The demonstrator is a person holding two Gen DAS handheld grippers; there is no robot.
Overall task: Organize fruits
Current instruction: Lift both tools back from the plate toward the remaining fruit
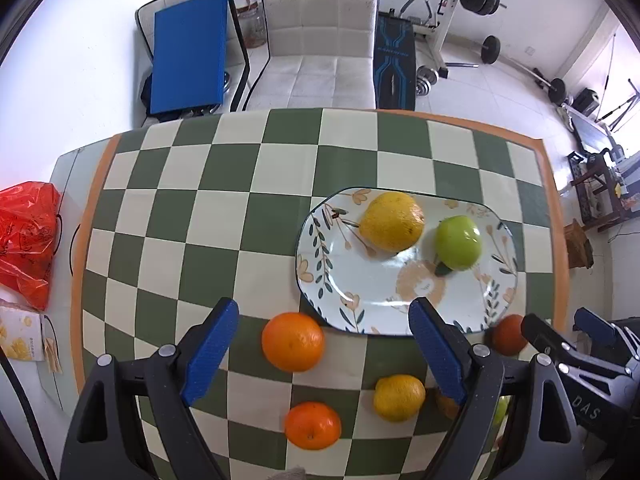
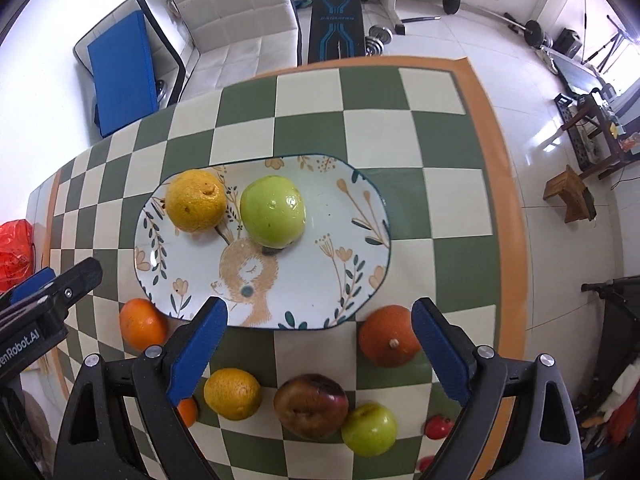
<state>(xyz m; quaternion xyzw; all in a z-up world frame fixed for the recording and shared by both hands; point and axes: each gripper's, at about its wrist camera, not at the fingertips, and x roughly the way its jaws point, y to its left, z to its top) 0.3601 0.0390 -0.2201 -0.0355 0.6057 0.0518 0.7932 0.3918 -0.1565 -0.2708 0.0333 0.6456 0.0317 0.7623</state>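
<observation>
Nearest the cameras, two hand-held grippers are hovering over a checkered tablecloth (image 2: 312, 92), both with jaws spread wide and holding nothing: the left gripper (image 1: 324, 344) is hanging above an orange (image 1: 293, 342) just off the plate's near rim, the right gripper (image 2: 320, 344) above a loose row of fruit. Under the right one are lying a small yellow citrus (image 2: 232, 393), a bruised dark-red fruit (image 2: 311, 405) touching a small green apple (image 2: 370, 428), and a darker orange (image 2: 388, 336) with its stem up. Seen from the left wrist, a second orange (image 1: 313, 425) is sitting near the table's front edge.

Beyond them, the oval floral plate (image 2: 352, 240) is already carrying a large yellow citrus (image 2: 197, 201) and a big green apple (image 2: 273, 211), close together on its far half, with its near half bare.

The fruit looks firm, light and apt to roll, so a grip across the widest middle should be safest; the bruised piece appears soft and probably wants a gentle squeeze. The glazed plate is likely slippery and breakable.

Lettering reading "enRobot.AI" is showing on the left gripper's body in the right wrist view, "DAS" on the right gripper's in the left wrist view. The weight bench (image 2: 335, 20) behind the table carries writing too small to read.
</observation>
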